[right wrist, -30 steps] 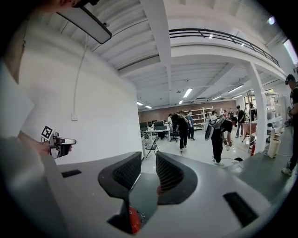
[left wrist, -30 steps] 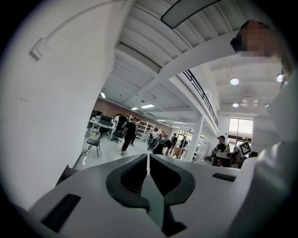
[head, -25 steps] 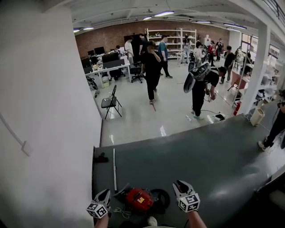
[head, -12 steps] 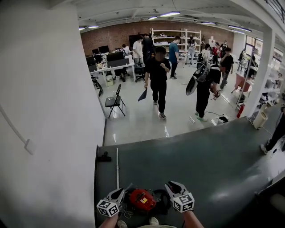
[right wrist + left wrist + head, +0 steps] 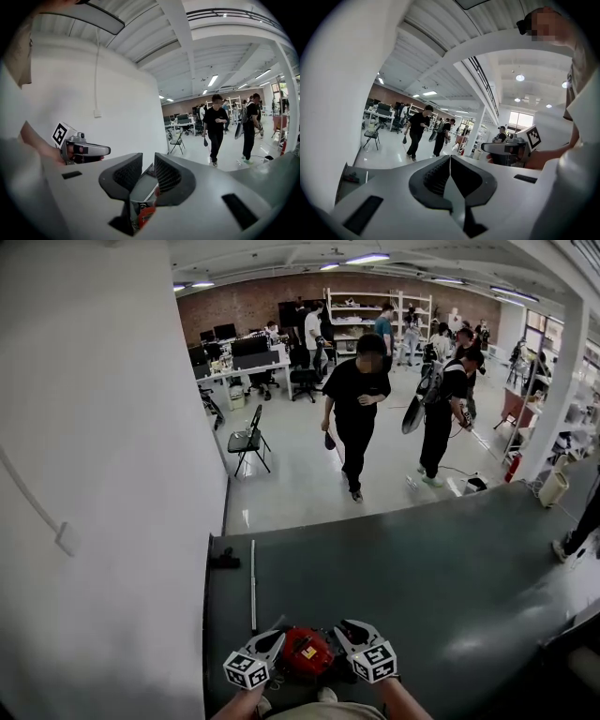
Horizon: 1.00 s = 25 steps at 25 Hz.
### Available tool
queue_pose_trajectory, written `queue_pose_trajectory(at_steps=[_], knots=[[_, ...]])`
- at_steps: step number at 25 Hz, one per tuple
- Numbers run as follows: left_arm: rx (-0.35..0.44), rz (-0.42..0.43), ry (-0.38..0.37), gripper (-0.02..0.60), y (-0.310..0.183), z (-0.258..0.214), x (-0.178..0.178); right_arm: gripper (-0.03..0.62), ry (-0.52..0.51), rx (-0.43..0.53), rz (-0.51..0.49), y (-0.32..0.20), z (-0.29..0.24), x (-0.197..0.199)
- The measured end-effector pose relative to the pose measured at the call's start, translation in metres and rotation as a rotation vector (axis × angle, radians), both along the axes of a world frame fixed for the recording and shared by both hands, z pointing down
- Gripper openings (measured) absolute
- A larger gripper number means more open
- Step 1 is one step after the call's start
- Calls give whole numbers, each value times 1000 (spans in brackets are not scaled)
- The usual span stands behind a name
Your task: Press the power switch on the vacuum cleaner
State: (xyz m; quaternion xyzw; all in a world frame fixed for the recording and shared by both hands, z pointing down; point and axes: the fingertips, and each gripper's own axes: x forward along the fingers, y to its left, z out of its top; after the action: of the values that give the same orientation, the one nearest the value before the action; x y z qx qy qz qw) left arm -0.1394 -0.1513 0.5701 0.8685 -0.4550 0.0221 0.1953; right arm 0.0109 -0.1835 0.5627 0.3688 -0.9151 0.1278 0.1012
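The red vacuum cleaner (image 5: 307, 651) lies on the dark grey floor mat (image 5: 422, 568), right below me at the bottom of the head view. My left gripper (image 5: 276, 640) hangs just left of it, and in the left gripper view its jaws (image 5: 450, 157) are pressed together, shut on nothing. My right gripper (image 5: 343, 627) hangs just right of the vacuum with a narrow gap between its jaws (image 5: 148, 165), open. Through that gap a red bit of the vacuum (image 5: 146, 214) shows below. No power switch can be made out.
A thin metal tube (image 5: 252, 585) and a black nozzle (image 5: 225, 561) lie on the mat by the white wall (image 5: 94, 474). Beyond the mat are a folding chair (image 5: 247, 441), a person in black (image 5: 357, 413) walking closer, and others further back.
Both grippers have drawn in towards each other and now flank the red vacuum closely. The person in black has walked nearer across the floor.
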Motion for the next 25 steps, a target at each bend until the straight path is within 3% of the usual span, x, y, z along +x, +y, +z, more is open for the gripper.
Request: queue_pose_trajectory(at_steps=[13,25], knots=[[-168,-5,-152,5,-28,100,-12,83,82,-129,8,-50,110,-39],[-156,26,-230,5,-95,85,-4,83,172,-129,-13,-108,118,-50]])
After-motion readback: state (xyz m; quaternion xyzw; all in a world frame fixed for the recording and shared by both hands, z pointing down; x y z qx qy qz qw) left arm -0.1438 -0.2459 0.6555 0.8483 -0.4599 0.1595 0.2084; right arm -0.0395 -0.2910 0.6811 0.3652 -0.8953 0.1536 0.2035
